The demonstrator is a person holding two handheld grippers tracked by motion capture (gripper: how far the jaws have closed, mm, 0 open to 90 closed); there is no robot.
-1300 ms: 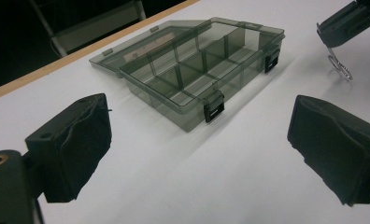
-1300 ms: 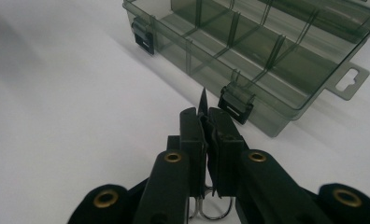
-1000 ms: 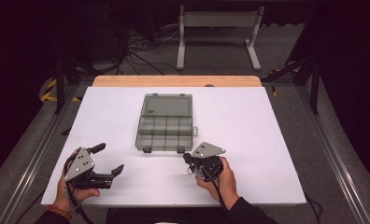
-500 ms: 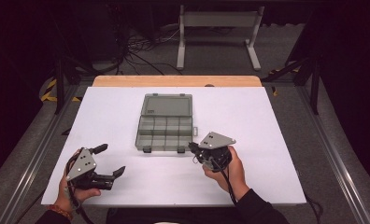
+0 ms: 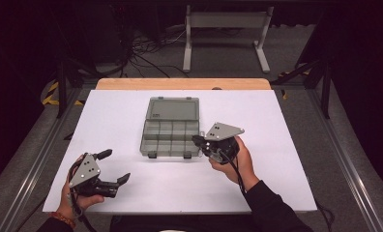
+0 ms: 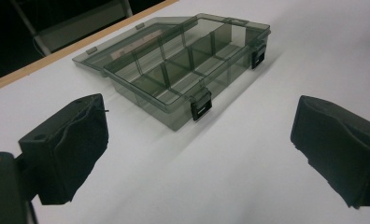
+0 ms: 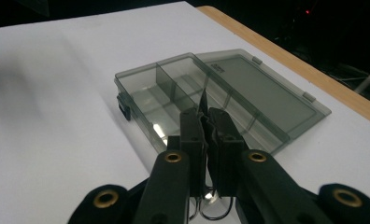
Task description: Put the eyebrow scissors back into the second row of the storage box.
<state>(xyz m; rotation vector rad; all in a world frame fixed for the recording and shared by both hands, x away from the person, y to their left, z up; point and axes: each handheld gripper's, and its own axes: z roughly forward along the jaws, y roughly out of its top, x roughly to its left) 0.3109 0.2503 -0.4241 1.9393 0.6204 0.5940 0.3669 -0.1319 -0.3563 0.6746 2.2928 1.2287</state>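
Observation:
A smoky clear plastic compartment box (image 5: pixel 171 137) lies open in the middle of the white table, its lid (image 5: pixel 172 109) folded flat behind it and its compartments bare. My right gripper (image 5: pixel 198 140) hovers at the box's front right corner, jaws shut and pointing left. In the right gripper view the right gripper (image 7: pixel 205 116) has its pads pressed together above the box (image 7: pixel 174 93); a thin dark sliver pokes up between the tips, and I cannot tell what it is. My left gripper (image 5: pixel 116 166) rests open near the front left edge. In the left gripper view the left gripper (image 6: pixel 197 149) faces the box (image 6: pixel 183 70) with only table between its jaws.
The white table top (image 5: pixel 286 159) has a wooden strip (image 5: pixel 180 83) along its far edge. Two black latches (image 6: pixel 201 104) sit on the box's front wall. Beyond the table stand a metal frame (image 5: pixel 223 29) and loose cables (image 5: pixel 146 53) on the floor.
The right gripper has risen and moved up the table to the box's front right corner, still shut. The left gripper and the box have stayed put.

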